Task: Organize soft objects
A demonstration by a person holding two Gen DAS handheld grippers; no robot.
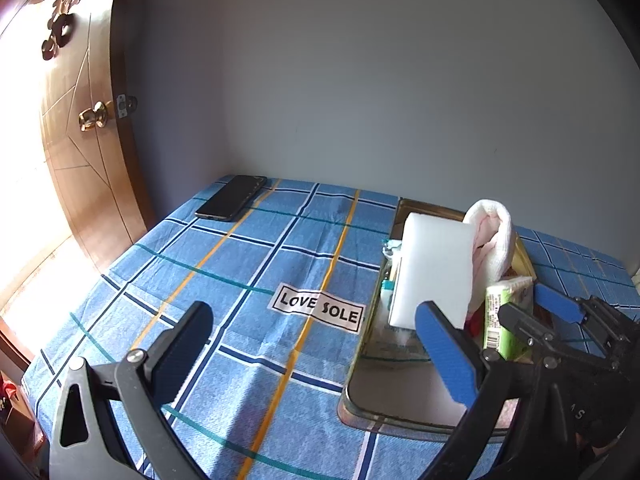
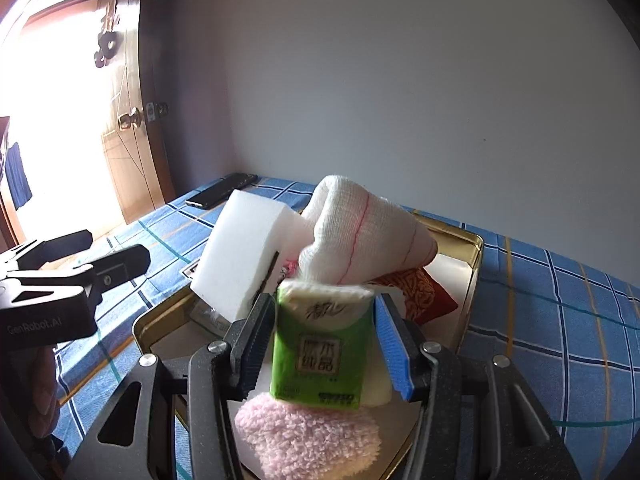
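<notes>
Right gripper (image 2: 320, 344) clamped on the green tissue pack (image 2: 320, 344), held over the tin (image 2: 472, 280) above a pink fluffy cloth (image 2: 308, 436). Left gripper (image 1: 316, 344) spread wide, empty, over the tablecloth (image 1: 240, 280). Likely risk: the leaning sponge (image 2: 244, 256) and propped towel (image 2: 360, 236) topple out if the pack nudges them.

tissue pack (image 2: 320, 344): green | sponge (image 2: 244, 256): white | tablecloth (image 1: 248, 280): blue plaid | tin tray (image 2: 474, 248): gold | fluffy cloth (image 2: 308, 436): pink
</notes>
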